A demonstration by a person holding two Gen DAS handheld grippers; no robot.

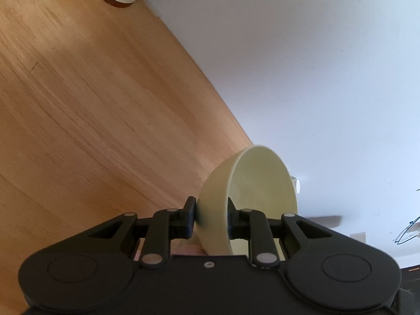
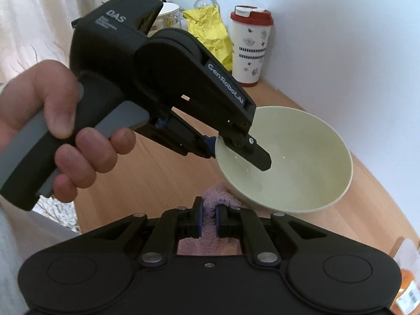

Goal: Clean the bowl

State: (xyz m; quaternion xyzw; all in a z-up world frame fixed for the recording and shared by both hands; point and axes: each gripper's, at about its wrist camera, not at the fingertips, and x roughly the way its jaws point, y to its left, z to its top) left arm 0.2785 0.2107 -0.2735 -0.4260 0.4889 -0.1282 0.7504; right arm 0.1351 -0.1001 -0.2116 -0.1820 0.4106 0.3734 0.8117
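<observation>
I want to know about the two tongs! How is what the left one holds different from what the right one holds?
The left tongs pinch the rim of a hard, smooth, pale green bowl, one finger inside it. The right tongs squeeze a soft, fluffy pink cloth. The bowl is tilted and lifted off the wooden table; the cloth sits just under it. Both tongs are black and gripping tight.

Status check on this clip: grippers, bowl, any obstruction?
Left gripper clamped on bowl rim, bowl held tilted above the table. Right gripper shut on pink cloth, just under the bowl. Nothing in the way.
</observation>
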